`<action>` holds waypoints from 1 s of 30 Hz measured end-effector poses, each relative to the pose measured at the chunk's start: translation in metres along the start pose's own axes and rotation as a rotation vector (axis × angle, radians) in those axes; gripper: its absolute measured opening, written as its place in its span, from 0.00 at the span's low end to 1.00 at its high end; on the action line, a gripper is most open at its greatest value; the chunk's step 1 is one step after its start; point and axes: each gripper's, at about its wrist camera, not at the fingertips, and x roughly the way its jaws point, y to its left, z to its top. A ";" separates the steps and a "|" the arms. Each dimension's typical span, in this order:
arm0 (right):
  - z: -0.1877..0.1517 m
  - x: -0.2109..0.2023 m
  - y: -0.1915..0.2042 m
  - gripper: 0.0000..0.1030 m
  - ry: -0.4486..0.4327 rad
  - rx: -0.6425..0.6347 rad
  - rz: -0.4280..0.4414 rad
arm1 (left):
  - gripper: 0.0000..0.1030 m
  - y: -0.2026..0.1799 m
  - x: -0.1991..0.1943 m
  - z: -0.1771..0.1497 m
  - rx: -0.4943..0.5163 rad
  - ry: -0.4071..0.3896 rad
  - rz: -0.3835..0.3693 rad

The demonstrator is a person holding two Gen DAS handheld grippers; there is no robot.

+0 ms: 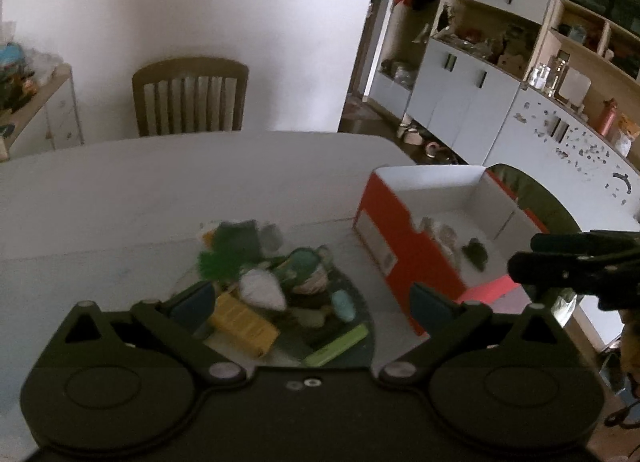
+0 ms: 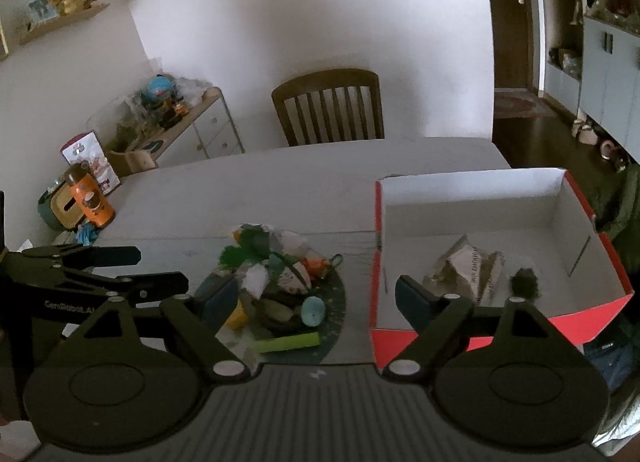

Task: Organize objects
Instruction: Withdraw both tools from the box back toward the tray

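On the pale grey table (image 2: 280,181), a heap of small mixed objects (image 2: 276,282) lies left of the open red-and-white cardboard box (image 2: 576,197) (crumpled paper inside), both the left gripper (image 1: 312,300) and right gripper (image 2: 316,298) spread empty above.

White lettering "CenRobotLA…", cut off, on the left gripper (image 2: 160,268)

Both wrist cameras look forward and down along their own spread fingers from just above the table (image 1: 120,197) — the heap of small objects (image 1: 276,282) dead ahead, the red box (image 2: 576,326) right of it — a scene both share.
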 end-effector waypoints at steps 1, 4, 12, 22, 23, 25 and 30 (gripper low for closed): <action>-0.001 0.002 0.003 0.84 0.004 -0.004 0.002 | 0.99 0.006 0.000 -0.002 -0.008 0.001 0.003; -0.003 0.009 0.013 0.84 0.029 -0.007 0.020 | 0.99 0.019 0.003 -0.007 -0.013 -0.004 0.032; -0.022 0.037 0.037 0.84 0.108 -0.054 0.021 | 0.99 0.044 0.024 -0.024 0.035 0.031 0.030; -0.049 0.093 0.063 0.84 0.209 -0.119 -0.022 | 0.99 0.064 0.080 -0.033 -0.001 0.125 0.079; -0.052 0.099 0.066 0.84 0.218 -0.126 -0.029 | 0.99 0.065 0.085 -0.032 -0.006 0.132 0.078; -0.057 0.112 0.068 0.84 0.232 -0.139 -0.035 | 0.99 0.066 0.093 -0.032 -0.014 0.147 0.079; -0.066 0.140 0.069 0.84 0.263 -0.159 -0.064 | 0.99 0.065 0.113 -0.029 -0.042 0.184 0.105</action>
